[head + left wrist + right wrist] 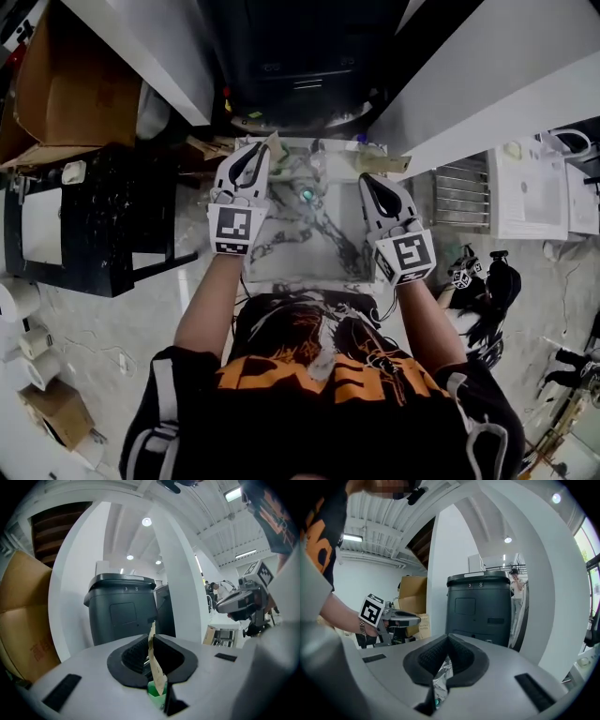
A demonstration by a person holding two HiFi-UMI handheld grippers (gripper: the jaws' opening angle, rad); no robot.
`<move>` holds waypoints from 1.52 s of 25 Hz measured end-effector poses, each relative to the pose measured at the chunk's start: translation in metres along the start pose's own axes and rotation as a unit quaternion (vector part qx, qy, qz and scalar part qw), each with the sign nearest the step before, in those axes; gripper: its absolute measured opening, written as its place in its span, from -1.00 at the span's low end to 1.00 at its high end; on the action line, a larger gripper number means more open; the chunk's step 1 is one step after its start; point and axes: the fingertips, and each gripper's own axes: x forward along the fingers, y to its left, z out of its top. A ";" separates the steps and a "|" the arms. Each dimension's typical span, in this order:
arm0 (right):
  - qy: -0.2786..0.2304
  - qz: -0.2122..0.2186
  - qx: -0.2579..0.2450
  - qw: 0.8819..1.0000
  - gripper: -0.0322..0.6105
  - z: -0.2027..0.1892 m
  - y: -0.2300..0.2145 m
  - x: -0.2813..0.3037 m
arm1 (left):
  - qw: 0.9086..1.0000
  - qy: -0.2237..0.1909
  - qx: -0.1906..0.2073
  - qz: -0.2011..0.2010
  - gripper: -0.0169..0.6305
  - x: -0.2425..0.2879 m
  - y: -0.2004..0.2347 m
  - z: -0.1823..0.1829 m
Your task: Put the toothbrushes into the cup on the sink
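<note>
Over marble tabletop (291,253), left tongs (255,157) and right tongs (370,184) hovering side by side, well apart. In left gripper view, left tongs clenching on thin tan toothbrush pack (157,667); pack standing up past pads, leaning slightly, green end showing at bottom. In right gripper view, right tongs pressing together, gripping nothing. Small teal thing (307,195) lying on marble between both tongs; cannot tell whether cup. Dark bin (478,611) standing beyond tabletop. Cardboard box (56,84) sitting far left.
</note>
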 end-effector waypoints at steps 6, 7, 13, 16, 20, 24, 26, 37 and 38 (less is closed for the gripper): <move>0.011 -0.018 0.001 1.000 -0.86 -0.006 -0.010 0.008 | 1.000 0.018 0.016 -0.018 -0.79 0.028 0.004 -0.033; 0.013 -0.018 0.000 1.000 -0.86 -0.006 -0.011 0.010 | 1.000 0.021 0.014 -0.018 -0.79 0.031 0.005 -0.038; 0.030 -0.018 0.001 0.999 -0.86 -0.012 -0.012 0.015 | 0.999 0.036 -0.004 -0.028 -0.79 0.041 0.001 -0.065; 0.035 -0.015 0.001 0.999 -0.86 -0.014 -0.010 0.018 | 0.999 0.034 -0.020 -0.034 -0.78 0.045 -0.001 -0.072; 0.037 -0.006 0.000 0.999 -0.86 -0.015 -0.005 0.026 | 0.998 0.028 -0.028 -0.053 -0.70 0.047 -0.008 -0.075; 0.034 0.004 -0.003 0.999 -0.86 -0.014 0.000 0.034 | 0.997 0.029 -0.029 -0.067 -0.46 0.043 -0.014 -0.078; 0.030 0.008 -0.006 1.000 -0.86 -0.011 0.002 0.037 | 0.997 0.027 -0.027 -0.066 -0.45 0.040 -0.013 -0.076; 0.012 0.023 -0.007 1.000 -0.86 0.000 0.015 0.033 | 0.996 -0.022 -0.017 -0.079 -0.45 0.007 -0.025 -0.017; 0.008 0.024 -0.007 1.000 -0.86 0.003 0.017 0.032 | 0.996 -0.025 -0.017 -0.082 -0.46 0.004 -0.028 -0.012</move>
